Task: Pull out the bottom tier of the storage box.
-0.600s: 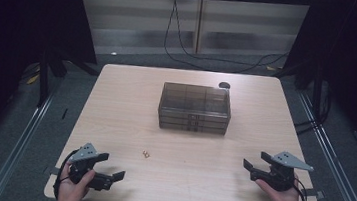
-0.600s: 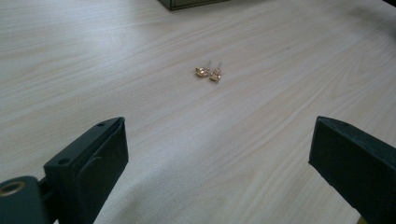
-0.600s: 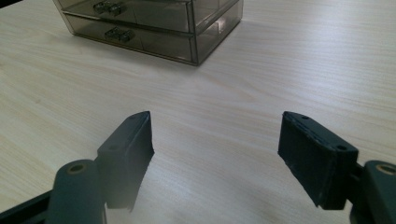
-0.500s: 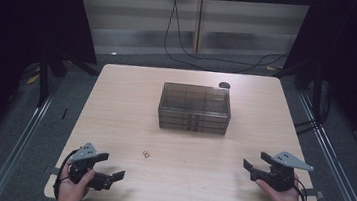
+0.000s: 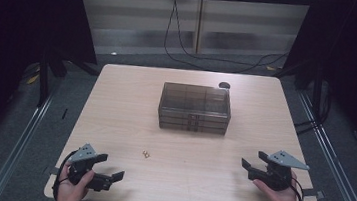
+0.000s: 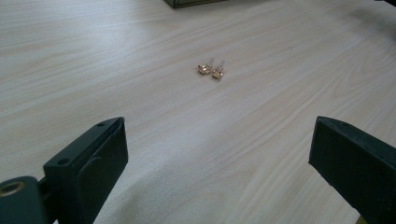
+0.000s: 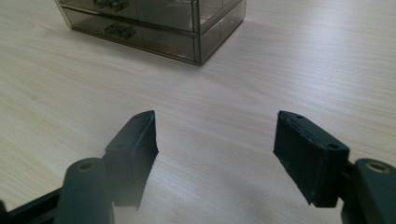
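Observation:
A smoky clear drawer box [image 5: 195,108] stands in the middle of the pale wood table [image 5: 125,105], its drawer fronts toward me; its near corner [image 7: 196,28] appears in the right gripper view. A pair of small gold earrings [image 5: 147,153] [image 6: 211,70] lies on the table between the box and my left hand. My left gripper [image 5: 110,166] [image 6: 219,154] rests open at the front left, the earrings a short way ahead of its jaws. My right gripper [image 5: 252,160] [image 7: 215,140] is open at the front right, with nothing between its jaws.
A small dark round object [image 5: 224,85] sits behind the box near the table's far edge. Black cables [image 5: 183,35] run across the floor beyond the table. Metal rails [image 5: 20,149] flank both sides.

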`<control>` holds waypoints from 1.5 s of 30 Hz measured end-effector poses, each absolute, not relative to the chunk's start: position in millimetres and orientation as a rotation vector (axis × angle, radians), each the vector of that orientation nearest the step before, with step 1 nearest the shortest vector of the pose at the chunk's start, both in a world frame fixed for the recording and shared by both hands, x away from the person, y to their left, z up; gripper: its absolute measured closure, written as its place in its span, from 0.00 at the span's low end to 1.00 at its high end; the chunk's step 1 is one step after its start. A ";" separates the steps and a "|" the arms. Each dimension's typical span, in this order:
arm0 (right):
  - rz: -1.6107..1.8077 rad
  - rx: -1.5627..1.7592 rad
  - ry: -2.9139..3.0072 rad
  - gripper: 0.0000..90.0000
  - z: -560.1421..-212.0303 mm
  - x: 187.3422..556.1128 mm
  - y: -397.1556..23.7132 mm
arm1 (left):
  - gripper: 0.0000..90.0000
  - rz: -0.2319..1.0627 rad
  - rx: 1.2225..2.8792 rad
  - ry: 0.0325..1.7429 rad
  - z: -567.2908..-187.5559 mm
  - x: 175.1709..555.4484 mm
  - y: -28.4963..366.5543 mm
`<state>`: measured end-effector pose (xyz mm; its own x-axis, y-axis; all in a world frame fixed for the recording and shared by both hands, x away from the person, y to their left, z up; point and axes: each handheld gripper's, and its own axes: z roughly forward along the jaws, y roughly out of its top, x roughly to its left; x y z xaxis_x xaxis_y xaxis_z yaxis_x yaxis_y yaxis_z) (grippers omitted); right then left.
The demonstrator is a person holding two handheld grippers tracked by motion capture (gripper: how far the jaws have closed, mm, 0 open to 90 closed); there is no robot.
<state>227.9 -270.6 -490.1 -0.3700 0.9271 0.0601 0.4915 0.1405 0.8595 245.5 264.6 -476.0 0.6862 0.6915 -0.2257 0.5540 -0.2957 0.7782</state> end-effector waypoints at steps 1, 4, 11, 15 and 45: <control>1.154 1.353 1.929 0.33 -490.0 227.8 -270.4 | 0.05 0.167 1.975 0.972 -476.6 246.5 264.8; 1.166 1.347 1.924 0.30 -488.7 226.1 -270.6 | 0.05 0.183 1.988 0.979 -476.8 246.8 264.0; 1.157 1.339 1.964 0.39 -489.3 227.8 -265.6 | 0.05 0.191 1.981 0.973 -475.7 246.2 266.5; 1.136 1.315 1.986 0.41 -490.2 228.1 -260.8 | 0.05 0.205 1.982 0.965 -473.9 244.8 266.8; 0.976 1.096 2.151 0.60 -486.6 243.6 -223.8 | 0.05 0.181 1.992 0.943 -472.9 241.9 261.0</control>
